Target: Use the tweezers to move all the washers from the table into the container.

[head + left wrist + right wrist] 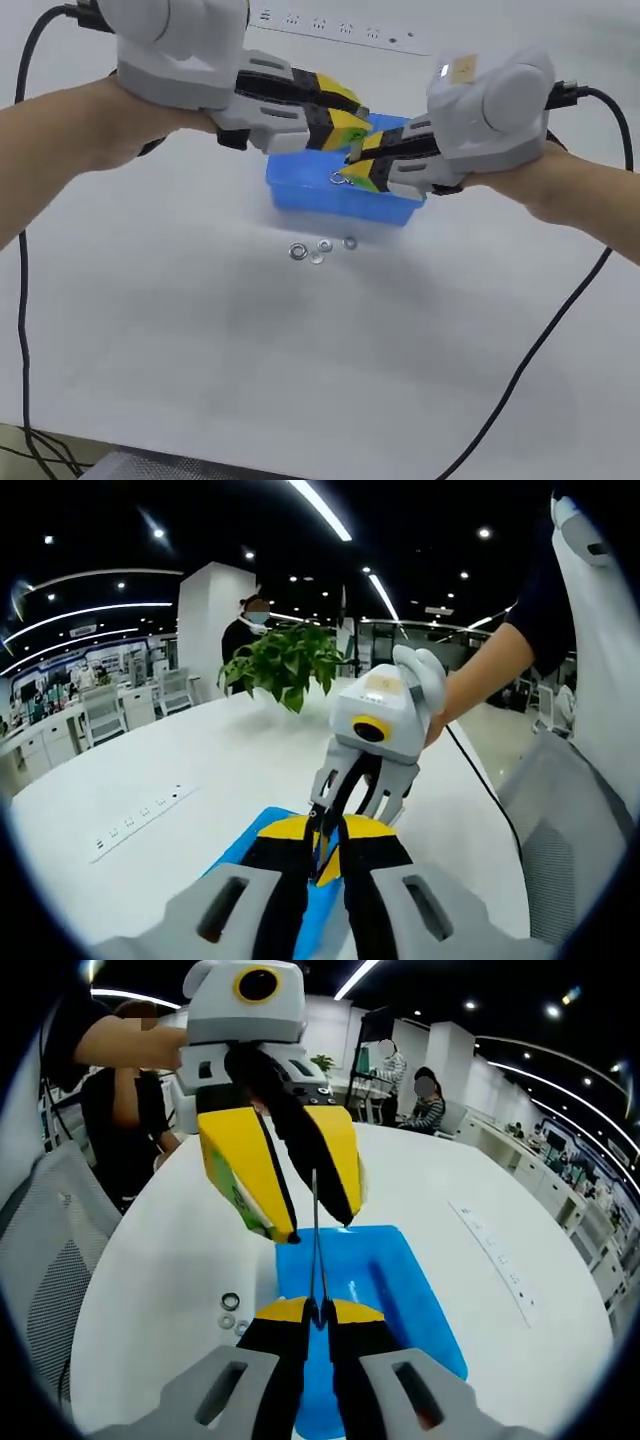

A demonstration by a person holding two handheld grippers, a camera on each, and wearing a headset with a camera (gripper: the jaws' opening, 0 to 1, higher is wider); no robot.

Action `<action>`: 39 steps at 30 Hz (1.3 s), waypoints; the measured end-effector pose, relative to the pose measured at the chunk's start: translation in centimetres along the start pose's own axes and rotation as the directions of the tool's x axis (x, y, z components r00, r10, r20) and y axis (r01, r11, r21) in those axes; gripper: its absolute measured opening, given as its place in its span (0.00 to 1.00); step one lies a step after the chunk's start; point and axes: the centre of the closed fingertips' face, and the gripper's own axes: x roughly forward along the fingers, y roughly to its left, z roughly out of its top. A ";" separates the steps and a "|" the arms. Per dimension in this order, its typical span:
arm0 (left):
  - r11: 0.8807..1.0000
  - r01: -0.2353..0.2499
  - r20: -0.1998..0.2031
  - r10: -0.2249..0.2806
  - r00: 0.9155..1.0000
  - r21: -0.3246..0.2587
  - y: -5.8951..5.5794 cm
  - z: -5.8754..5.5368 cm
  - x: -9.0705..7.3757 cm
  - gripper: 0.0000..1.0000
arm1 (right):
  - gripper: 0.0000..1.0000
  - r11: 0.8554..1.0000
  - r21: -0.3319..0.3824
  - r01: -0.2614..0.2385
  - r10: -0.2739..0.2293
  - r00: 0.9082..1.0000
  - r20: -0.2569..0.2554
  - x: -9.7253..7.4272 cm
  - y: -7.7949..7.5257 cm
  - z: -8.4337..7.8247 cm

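Pinching the tweezers [316,1240], the right gripper [349,167] is closed tight, a washer [340,179] at their tip over the blue container [300,197]. More washers [297,251] lie on the table [200,330] at its 6 o'clock. Left gripper [362,118] at 12 o'clock: nearly closed, hold unclear.

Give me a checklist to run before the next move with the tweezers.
1. Grip on the tweezers by the right gripper: ok, clamped.
2. Tweezer tips over the blue container: ok.
3. A washer pinched at the tips: cannot tell; a ring shows there in the head view.
4. Squeeze from the left gripper: cannot tell; its jaws straddle the tweezers.
5. All cleared off the table: not ok; loose washers lie in front of the container.
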 end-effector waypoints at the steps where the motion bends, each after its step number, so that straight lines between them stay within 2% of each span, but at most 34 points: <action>1: 1.000 0.004 -0.001 -0.004 1.000 -0.004 0.0 0.1 0.0 0.13 | 0.09 1.000 -0.001 0.000 0.000 1.000 -0.001 0.0 0.0 0.0; 3: 1.000 0.025 -0.004 -0.025 1.000 0.000 -0.3 0.1 0.1 0.12 | 0.09 1.000 -0.004 -0.002 0.002 1.000 -0.002 0.0 0.1 0.0; 5: 1.000 0.020 -0.040 -0.019 0.999 0.022 -0.2 -0.3 0.2 0.12 | 0.09 1.000 -0.003 -0.003 0.003 1.000 -0.003 0.0 0.1 0.0; 9: 0.998 0.047 -0.044 -0.045 0.998 0.048 -0.7 -0.2 0.2 0.08 | 0.09 1.000 -0.026 -0.011 0.011 1.000 -0.008 0.0 0.4 -0.1; 13: 0.998 0.044 -0.044 -0.042 0.998 0.049 -0.4 -0.1 0.1 0.08 | 0.09 0.999 -0.035 -0.007 0.007 1.000 -0.006 0.0 0.3 0.0; 19: 0.992 0.011 -0.060 -0.003 0.998 0.126 0.1 0.2 0.1 0.05 | 0.09 0.999 -0.032 0.006 -0.006 1.000 -0.004 -0.1 -0.2 0.1; 23: 0.992 0.019 -0.056 -0.012 0.998 0.127 -0.1 0.6 0.3 0.05 | 0.11 1.000 -0.013 0.008 -0.008 1.000 0.010 -0.3 -0.2 0.4; 26: 0.989 0.016 -0.064 -0.007 0.998 0.146 -0.1 0.8 0.5 0.05 | 0.12 0.999 -0.018 0.026 -0.026 1.000 0.001 -0.4 -0.5 0.3; 30: 0.988 0.001 -0.054 0.007 0.999 0.155 0.1 1.3 0.3 0.04 | 0.13 0.998 0.027 0.055 -0.056 0.998 0.006 -1.0 -1.1 0.6; 31: 0.988 -0.010 -0.044 0.017 0.999 0.153 0.6 1.5 0.3 0.04 | 0.13 0.997 0.053 0.059 -0.059 0.998 0.013 -1.2 -1.2 0.7; 35: 0.987 -0.031 -0.025 0.035 0.999 0.160 1.0 2.2 -0.3 0.05 | 0.22 0.995 0.061 0.075 -0.075 0.997 -0.004 -1.5 -1.2 0.5; 39: 0.985 -0.046 -0.017 0.049 0.999 0.165 0.9 2.5 -1.1 0.05 | 0.23 0.994 0.066 0.082 -0.082 0.997 -0.003 -2.2 -0.9 0.6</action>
